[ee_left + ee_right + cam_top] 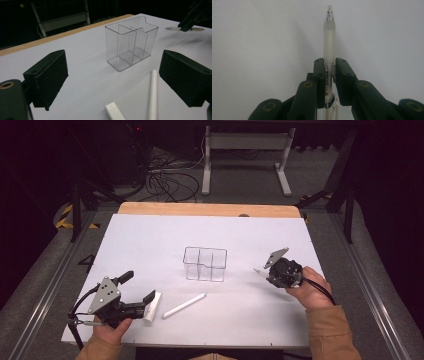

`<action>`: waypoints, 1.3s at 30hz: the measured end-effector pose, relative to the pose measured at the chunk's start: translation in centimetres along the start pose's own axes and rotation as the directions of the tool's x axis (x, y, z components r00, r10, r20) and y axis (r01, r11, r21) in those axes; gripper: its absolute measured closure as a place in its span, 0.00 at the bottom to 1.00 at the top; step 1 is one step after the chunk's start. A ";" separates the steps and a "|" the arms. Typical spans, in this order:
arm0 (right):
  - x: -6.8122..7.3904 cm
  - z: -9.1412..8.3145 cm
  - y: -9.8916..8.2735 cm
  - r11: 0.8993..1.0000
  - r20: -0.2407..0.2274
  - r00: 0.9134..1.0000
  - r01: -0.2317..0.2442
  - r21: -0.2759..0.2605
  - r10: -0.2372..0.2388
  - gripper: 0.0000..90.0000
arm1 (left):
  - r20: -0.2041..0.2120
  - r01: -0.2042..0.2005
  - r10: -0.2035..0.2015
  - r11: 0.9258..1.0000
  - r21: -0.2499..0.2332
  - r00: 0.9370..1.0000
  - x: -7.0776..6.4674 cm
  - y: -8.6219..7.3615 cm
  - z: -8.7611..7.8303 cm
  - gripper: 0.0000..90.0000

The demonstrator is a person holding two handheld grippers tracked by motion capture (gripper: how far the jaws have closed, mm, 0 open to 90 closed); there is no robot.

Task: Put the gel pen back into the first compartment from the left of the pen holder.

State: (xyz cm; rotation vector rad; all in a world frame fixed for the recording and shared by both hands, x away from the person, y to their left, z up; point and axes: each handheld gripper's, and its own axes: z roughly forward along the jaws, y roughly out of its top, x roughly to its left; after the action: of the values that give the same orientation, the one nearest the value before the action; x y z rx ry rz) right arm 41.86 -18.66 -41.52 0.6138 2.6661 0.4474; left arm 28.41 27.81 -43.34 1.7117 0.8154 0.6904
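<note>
Your pen (329,45) sits clamped in the right gripper (272,272), its long axis running out past the jaws, tip toward the clear organizer (205,264) at the table's (150,235) middle, left of that hand. Your left gripper (137,292) hangs open near the front-left corner.

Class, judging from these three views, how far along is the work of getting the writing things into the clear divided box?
Done: nothing yet; the clear plastic divided box looks empty. In hand: the right claw is shut on a frosted clear pen. Left: the white capped marker and small white block lie by the open left claw.
</note>
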 end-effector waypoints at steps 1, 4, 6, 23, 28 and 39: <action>0.0 -0.2 0.0 1.000 -0.003 1.000 -0.004 -0.019 0.004 0.88 | 0.000 0.000 0.000 1.000 0.000 1.000 0.0 0.0 0.0 0.10; 0.0 -1.0 0.1 0.998 0.006 1.000 -0.010 -0.067 0.011 0.88 | 0.001 0.003 -0.003 1.000 0.001 1.000 0.0 0.0 0.0 0.10; 0.0 -1.4 0.2 0.995 0.005 1.000 -0.016 -0.094 0.017 0.88 | 0.000 0.004 -0.004 1.000 0.000 1.000 0.0 0.0 0.0 0.10; -0.2 -4.7 0.1 0.935 -0.032 0.994 -0.106 -0.338 0.101 0.88 | 0.001 0.006 -0.006 1.000 0.000 1.000 0.0 0.0 0.0 0.10; -0.1 -5.3 0.0 0.914 -0.038 0.994 -0.113 -0.391 0.107 0.88 | 0.001 0.005 -0.005 1.000 0.000 1.000 0.0 0.0 0.0 0.10; 0.0 -5.8 -0.1 0.886 -0.036 0.993 -0.116 -0.449 0.112 0.88 | 0.000 0.007 -0.007 1.000 0.001 1.000 0.0 0.0 0.0 0.10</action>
State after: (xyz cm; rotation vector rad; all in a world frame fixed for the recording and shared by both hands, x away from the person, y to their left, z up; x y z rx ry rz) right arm 39.47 -20.00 -36.43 0.6197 2.4105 1.0665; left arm 28.42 27.78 -43.38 1.7092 0.8214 0.6859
